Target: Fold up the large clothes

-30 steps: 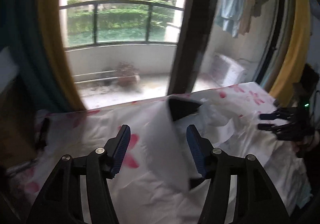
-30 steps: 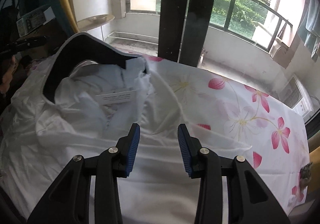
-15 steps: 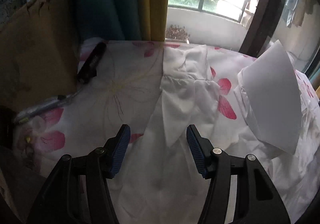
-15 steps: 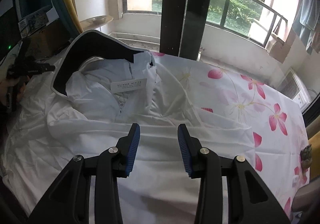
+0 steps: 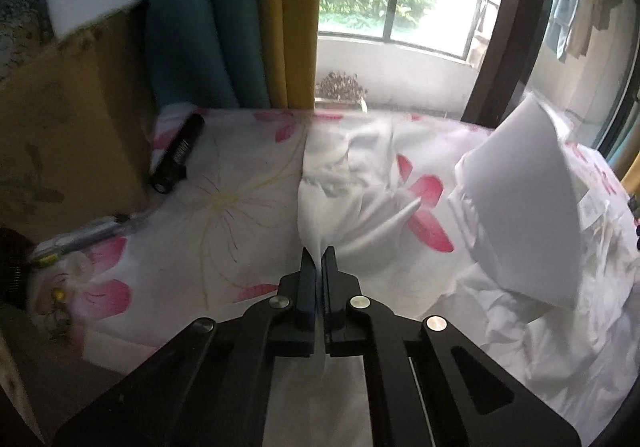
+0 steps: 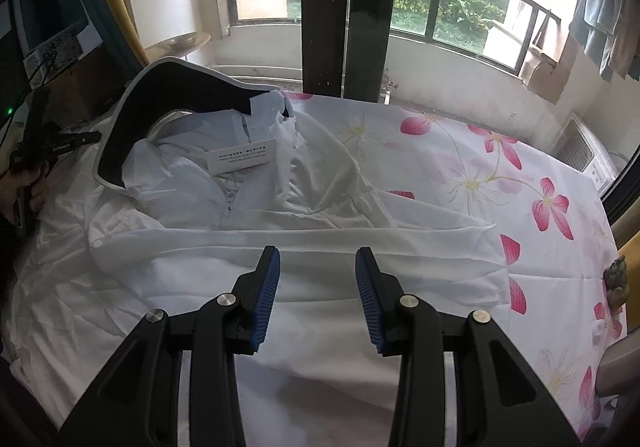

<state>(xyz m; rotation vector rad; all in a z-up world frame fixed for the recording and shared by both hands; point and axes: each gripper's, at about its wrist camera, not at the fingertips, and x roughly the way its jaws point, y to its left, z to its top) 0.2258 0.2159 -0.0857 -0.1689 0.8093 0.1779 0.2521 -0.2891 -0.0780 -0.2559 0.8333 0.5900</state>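
A large white hooded garment lies spread on the flowered sheet. Its hood with a dark lining stands up at the back, and a paper tag lies at the neck. One sleeve stretches away in the left wrist view, beside the hood's white outside. My left gripper is shut on this sleeve's near part. My right gripper is open, hovering over a folded sleeve across the garment's body. The left gripper also shows in the right wrist view at the far left.
A black flashlight and a pen lie on the sheet by a brown cardboard box at the left. Teal and yellow curtains hang behind. A dark window post stands beyond the table. A small figurine sits at the right edge.
My left gripper swung left from the window towards the sleeve, then shut on it. My right gripper stayed open and drew slightly closer over the garment.
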